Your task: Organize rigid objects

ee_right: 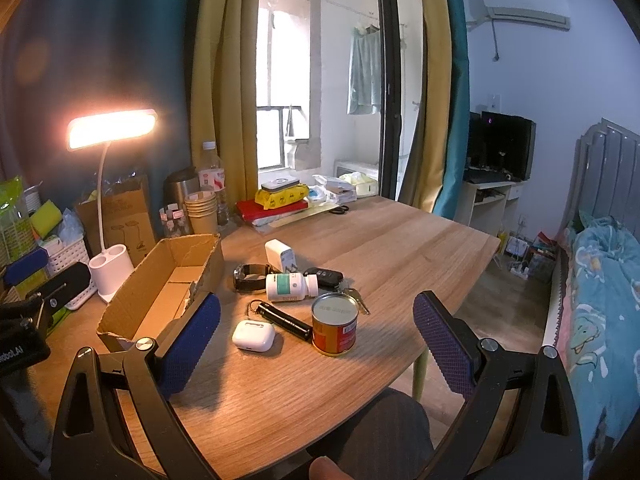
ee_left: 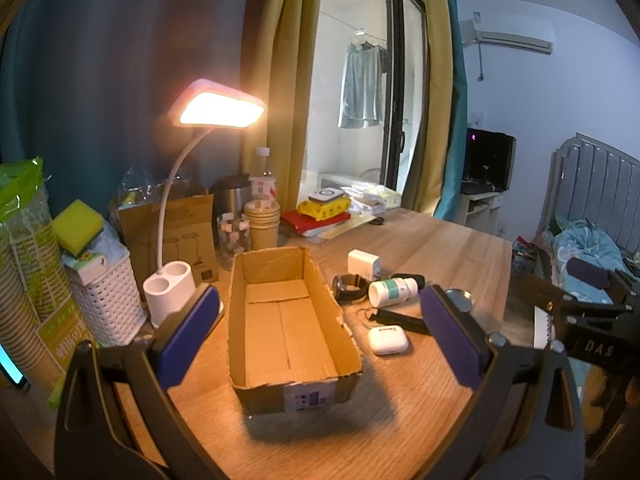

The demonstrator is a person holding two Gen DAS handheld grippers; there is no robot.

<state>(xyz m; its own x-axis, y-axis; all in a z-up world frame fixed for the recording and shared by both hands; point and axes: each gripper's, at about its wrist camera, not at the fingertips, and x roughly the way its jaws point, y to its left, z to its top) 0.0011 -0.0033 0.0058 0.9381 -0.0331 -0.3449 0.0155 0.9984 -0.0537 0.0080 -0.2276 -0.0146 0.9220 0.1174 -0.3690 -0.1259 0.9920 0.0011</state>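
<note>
Brown cardboard box (ee_left: 294,332) sits open on my wooden table (ee_right: 392,248), right between the fingers of my left gripper (ee_left: 320,332), whose blue pads (ee_left: 184,336) are wide apart and hold nothing. My right gripper (ee_right: 316,344) is spread wide too, and nothing is in it. Between its fingers I see a red can (ee_right: 335,325) standing up. Beside the can lie a black flashlight (ee_right: 285,320), a white earbud case (ee_right: 253,335), a white pill bottle (ee_right: 291,287) on its side, a watch (ee_right: 251,276), a white charger (ee_right: 281,255) and a car key (ee_right: 325,277). All of them are outside the box, to its right. A lit lamp (ee_right: 111,128) shines near the box.
</note>
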